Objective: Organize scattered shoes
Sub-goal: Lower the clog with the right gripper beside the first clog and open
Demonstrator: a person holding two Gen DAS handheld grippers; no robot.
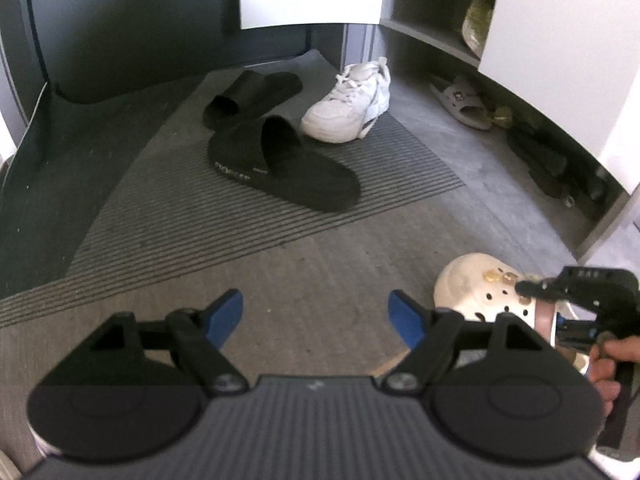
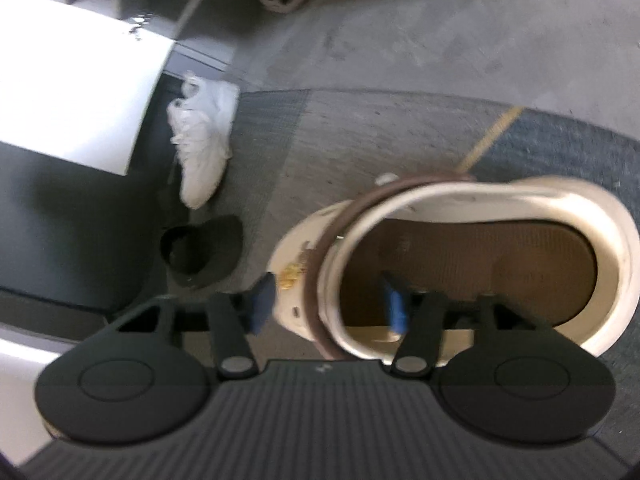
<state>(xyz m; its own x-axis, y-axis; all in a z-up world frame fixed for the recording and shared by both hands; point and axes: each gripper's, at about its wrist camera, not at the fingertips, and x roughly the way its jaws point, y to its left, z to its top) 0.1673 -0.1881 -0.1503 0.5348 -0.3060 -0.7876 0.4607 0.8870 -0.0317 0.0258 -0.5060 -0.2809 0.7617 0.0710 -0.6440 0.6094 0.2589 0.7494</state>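
A cream clog [image 2: 480, 248] with a brown strap and gold charms lies on the floor. My right gripper [image 2: 328, 300] straddles its upper: one blue pad [image 2: 262, 300] rests against the outside, the other sits inside the opening, apart from the wall. The left wrist view shows the same clog [image 1: 472, 284] at lower right with the right gripper [image 1: 540, 308] over it, held by a hand. My left gripper [image 1: 316, 316] hangs open over the mat with nothing between its pads. Two black slides [image 1: 280, 164] [image 1: 248, 96] and a white sneaker [image 1: 352, 104] lie further ahead.
A striped grey mat [image 1: 200, 220] covers the floor. The shoe cabinet [image 1: 436, 28] stands open at the right, with a beige slipper [image 1: 460, 102] and dark shoes [image 1: 548, 160] at floor level beneath it. Its white door [image 2: 80, 100] hangs beside the sneaker [image 2: 202, 140].
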